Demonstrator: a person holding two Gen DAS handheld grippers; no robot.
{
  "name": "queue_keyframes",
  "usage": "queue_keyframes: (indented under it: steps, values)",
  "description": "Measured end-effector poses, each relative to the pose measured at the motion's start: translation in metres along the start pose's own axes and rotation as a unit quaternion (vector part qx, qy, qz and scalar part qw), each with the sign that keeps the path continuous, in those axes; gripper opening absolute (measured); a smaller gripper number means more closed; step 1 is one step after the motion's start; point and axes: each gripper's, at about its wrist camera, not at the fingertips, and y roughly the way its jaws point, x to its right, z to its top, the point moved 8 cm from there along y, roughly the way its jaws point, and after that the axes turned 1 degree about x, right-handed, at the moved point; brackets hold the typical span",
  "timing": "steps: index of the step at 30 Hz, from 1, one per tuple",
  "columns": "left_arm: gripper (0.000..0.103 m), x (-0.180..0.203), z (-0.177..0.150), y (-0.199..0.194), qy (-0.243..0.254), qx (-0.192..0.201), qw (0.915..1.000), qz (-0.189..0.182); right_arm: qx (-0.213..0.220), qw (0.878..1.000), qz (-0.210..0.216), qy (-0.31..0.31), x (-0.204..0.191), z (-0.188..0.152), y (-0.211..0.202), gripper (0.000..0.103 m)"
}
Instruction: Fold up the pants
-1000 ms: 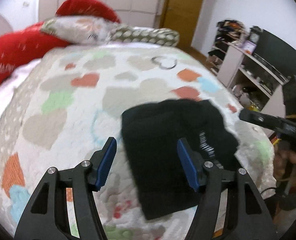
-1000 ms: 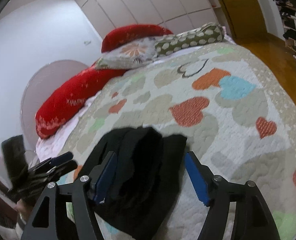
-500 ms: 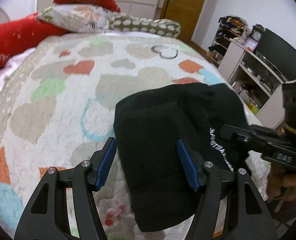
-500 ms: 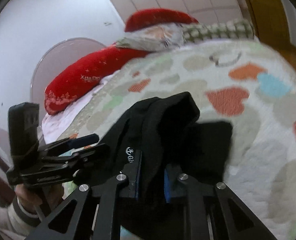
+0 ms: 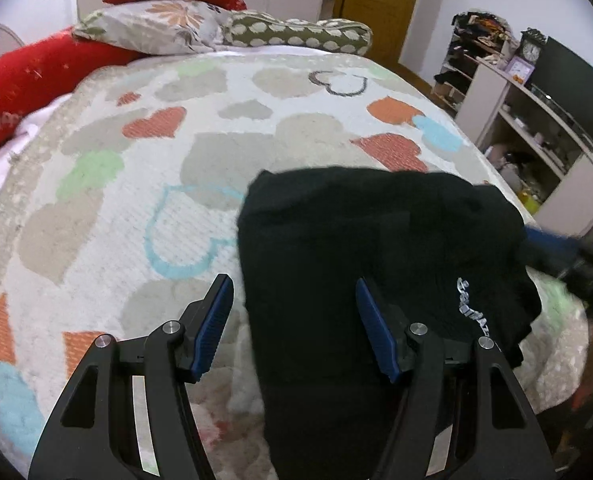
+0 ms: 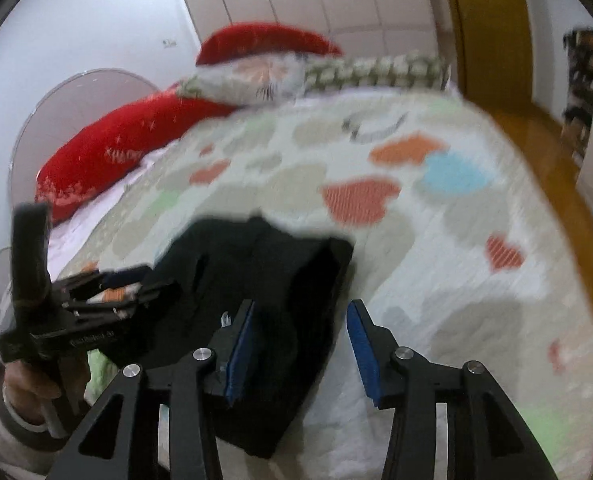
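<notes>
The left gripper [image 5: 292, 324] stood spread and empty, over the near left edge of the black pants [image 5: 376, 264], which lay folded on the heart-patterned bedspread [image 5: 136, 184]. The right gripper [image 6: 300, 344] was also released. Only the left view showed white lettering [image 5: 472, 308].

Right gripper [image 6: 300, 344]: jaws apart, blue pads [image 6: 360, 344] clear of the cloth, nothing held. Black pants [image 6: 264, 280]: folded bundle lying on the heart-patterned quilt [image 6: 436, 240], near the bed's front-left edge, partly beneath the left pad. Left gripper [image 6: 136, 284]: held in the person's hand [image 6: 36, 384] at the left edge, fingers at the bundle's left side; jaw state unclear. Red bolster [image 6: 112, 156] and pillows [image 6: 256, 76] lie along the bed's far edge. View is blurred.
</notes>
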Motion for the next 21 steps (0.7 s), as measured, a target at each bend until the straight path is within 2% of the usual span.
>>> queue_keyframes:
  steps: [3,8,16,21]
  values:
    - [0.064,-0.002,0.007,-0.001,-0.005,0.004,1.0000,0.006,0.017,0.999,0.043,-0.009,-0.021,0.014,-0.003,0.045]
    - [0.064,-0.006,0.016,0.004,-0.008,0.007,0.9997,0.020,0.000,0.998,0.041,-0.039,-0.042,0.014,0.028,0.045]
    - [0.064,-0.008,0.025,0.025,-0.014,0.000,0.9996,0.022,-0.033,0.999,0.019,-0.020,-0.017,0.015,0.073,0.045]
    - [0.064,-0.007,0.028,0.033,-0.014,-0.003,0.9995,0.028,-0.038,0.999,0.027,-0.008,-0.007,0.010,0.091,0.045]
